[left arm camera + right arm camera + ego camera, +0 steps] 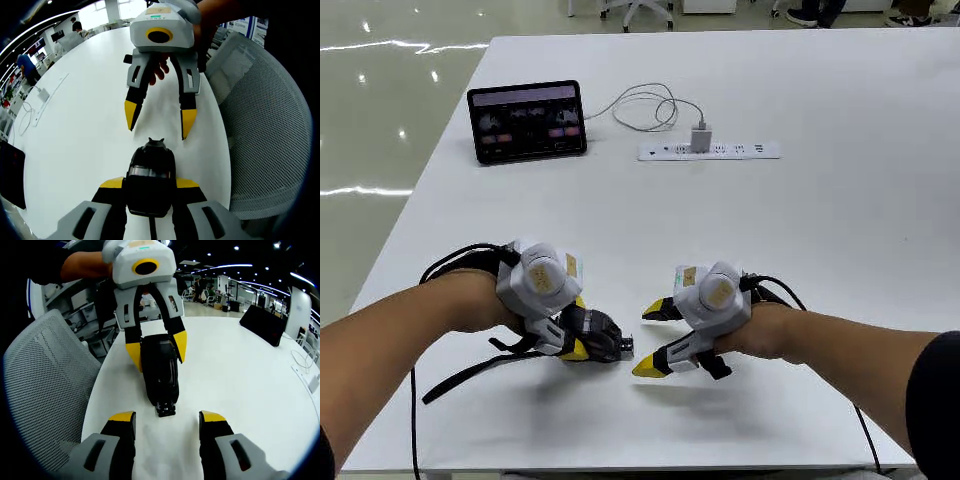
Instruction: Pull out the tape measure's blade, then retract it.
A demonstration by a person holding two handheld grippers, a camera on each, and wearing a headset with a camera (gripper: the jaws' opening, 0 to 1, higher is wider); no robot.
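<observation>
Head view, tape measure [603, 335]: its black case is clamped low over the near part of the desk [770, 230], with the blade hook [628, 347] turned toward the opposite gripper so that it can be caught.
Head view, left gripper [582, 328]: closed around the case; the forearm is angled in from the left, with the wrist bent inward.
Head view, right gripper [650, 340]: the jaws are spread and empty, just beside the hook; the forearm is angled in from the right.
Head view, far desk: a tablet [527, 120] and a power strip [710, 150] are seen well apart from the work.
Left gripper view, tape measure [150, 175]: held between the yellow-tipped jaws, hook end forward; no blade is seen drawn out.
Left gripper view, right gripper [159, 119]: faced head-on, jaws parted, tips just short of the hook; a mesh chair [265, 125] is seen beyond the desk edge.
Right gripper view, blade hook [165, 410]: lined up between the open jaws, not yet touched.
Right gripper view, left gripper [156, 349]: pinched on both sides of the case, judged to anchor it for the pull.
Right gripper view, stage: judged to be the approach before the pull; nothing is yet out to be retracted.
</observation>
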